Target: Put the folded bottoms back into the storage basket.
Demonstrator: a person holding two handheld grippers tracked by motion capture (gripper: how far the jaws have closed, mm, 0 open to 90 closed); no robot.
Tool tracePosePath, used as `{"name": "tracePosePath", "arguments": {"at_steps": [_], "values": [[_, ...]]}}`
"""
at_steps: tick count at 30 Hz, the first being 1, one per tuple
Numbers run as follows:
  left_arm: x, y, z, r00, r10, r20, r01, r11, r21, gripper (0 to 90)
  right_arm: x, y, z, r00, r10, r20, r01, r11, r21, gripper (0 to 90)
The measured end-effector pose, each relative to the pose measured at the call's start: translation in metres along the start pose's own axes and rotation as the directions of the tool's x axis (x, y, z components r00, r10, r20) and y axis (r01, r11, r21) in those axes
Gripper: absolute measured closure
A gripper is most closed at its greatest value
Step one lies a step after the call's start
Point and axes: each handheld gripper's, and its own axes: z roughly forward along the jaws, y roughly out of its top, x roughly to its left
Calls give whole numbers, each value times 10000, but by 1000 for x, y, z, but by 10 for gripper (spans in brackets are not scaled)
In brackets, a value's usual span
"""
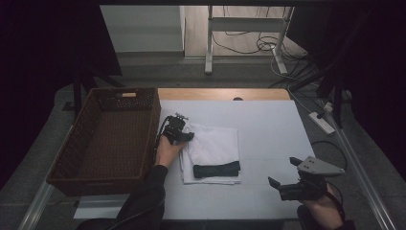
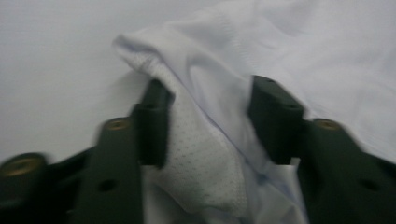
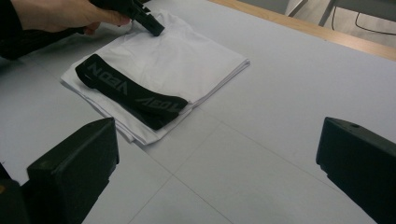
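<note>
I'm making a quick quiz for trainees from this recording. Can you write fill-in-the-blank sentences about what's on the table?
1. The folded garment is ____ in colour.
2. Its black waistband lies along the edge nearest the ____.
3. The wicker basket stands to the garment's ____ in the high view.
4. The right gripper has its jaws ____.

Missing words: white; person; left; open

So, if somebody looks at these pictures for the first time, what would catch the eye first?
Probably the folded white garment with its black waistband, bright in the middle of the white table. Next, the left gripper at the garment's far left corner, with a fold of the white fabric between its jaws. Then the big brown wicker basket at the table's left side, and the right gripper, open, over bare table near the right front.
</note>
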Motion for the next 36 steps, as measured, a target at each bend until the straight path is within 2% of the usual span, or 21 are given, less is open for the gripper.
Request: {"name": "tracePosePath", "arguments": {"at_steps": [2,6,11,16,26,33,36], "values": [[2,-1,1,9984,-115,547,120,9999,-89,776,0,0,1,10000,7,-35,-7,10000,39,3],[5,-2,1,9964,-250,805,264,9995,-167,798,-1,-1,4,9997,37,-240,-33,9999,164,3],[3,-1,1,9979,28,647,-20,9999,-122,798,0,-1,8,9971,26,-757,-13,9998,177,3],[1,-2,1,9984,244,509,-237,9996,-145,798,6,2,15,9948,-173,-1002,208,9992,339,3],[0,-3,1,9983,372,445,-362,9991,-240,797,17,5,33,9819,-639,-1781,746,9957,542,3],[-2,-4,1,9984,512,246,-504,9982,-318,797,22,11,48,9698,-149,-2436,340,9967,743,3],[-3,-5,2,9988,447,202,-438,9980,-445,797,25,13,55,9640,-60,-2658,293,9960,839,3]]}}
